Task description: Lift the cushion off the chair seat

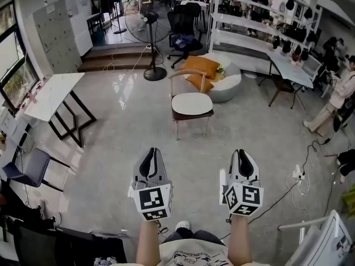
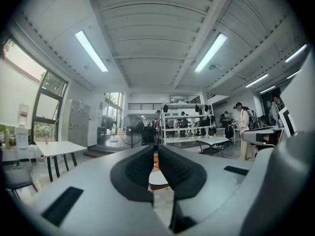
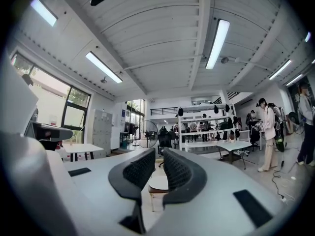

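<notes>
Closest to me are the two claws, held level and side by side above the pale floor (image 1: 116, 132), both pointing ahead. The left claw (image 1: 151, 151) is pressed together: in its own view the dark ribbed pads meet with only a sliver of light at the tips and nothing between them. The right claw (image 1: 244, 152) stands a little apart. I see a narrow gap between its pads, and it is empty too. A black cable (image 1: 285, 190) trails over the floor to the right of it.

Further out, well apart from both claws and roughly centred between them, stands the wooden chair (image 1: 176, 77). The cushion (image 1: 192, 103), pale and rounded, lies flat on the chair seat, and neither claw touches it. Through each gripper view I catch a slice of that pale seat in the slit between the jaws.

To the left of the chair is a white surface (image 1: 52, 96) on dark legs. Just behind the chair, orange cushions (image 1: 201, 66) rest on a low white seat (image 1: 228, 85). Beyond those stand a pedestal fan (image 1: 147, 21), a black office chair (image 1: 183, 29) and white shelving (image 1: 244, 24).
</notes>
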